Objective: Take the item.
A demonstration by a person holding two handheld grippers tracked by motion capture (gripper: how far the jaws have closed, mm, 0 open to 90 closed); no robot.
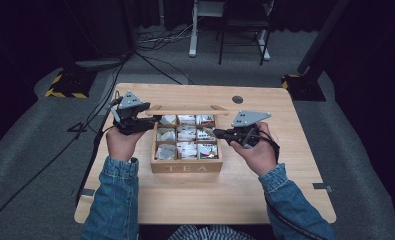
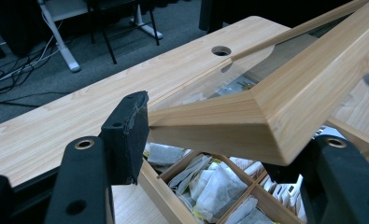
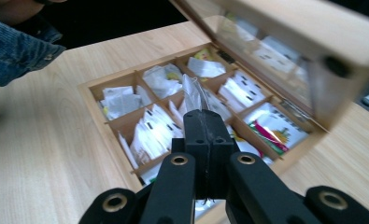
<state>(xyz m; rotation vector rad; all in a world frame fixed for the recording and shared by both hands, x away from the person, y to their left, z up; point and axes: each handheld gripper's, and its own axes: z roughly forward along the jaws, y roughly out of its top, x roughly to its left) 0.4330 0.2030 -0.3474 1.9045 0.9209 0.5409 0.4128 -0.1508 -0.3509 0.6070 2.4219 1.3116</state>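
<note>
- On the light wooden bench (image 1: 265,200), a pale wooden tea box with nine compartments (image 1: 186,167) is placed centrally, its front marked TEA, with paper tea sachets filling the compartments.
- The glass-paned wooden lid (image 2: 275,107) is held raised on its rear hinges by the left gripper (image 1: 147,121); its black fingers (image 2: 126,135) are clamped on the lid's front left corner.
- The right gripper (image 3: 204,140) is positioned above the middle compartments, fingers clenched flat on one clear-wrapped white tea sachet (image 3: 194,93), which stands upright above the box.
- The step in hand is judged to be the withdrawal of that sachet from the box.
- For a clean withdrawal, the sachet should be lifted straight up until its lower edge is clear of the wooden dividers (image 3: 126,119), then carried toward open bench.
- The lid should be kept steady and well raised, so that the right gripper's path is not obstructed.
- A firm but light pinch is advised; thin wrapping is expected to slip or tear easily.
</note>
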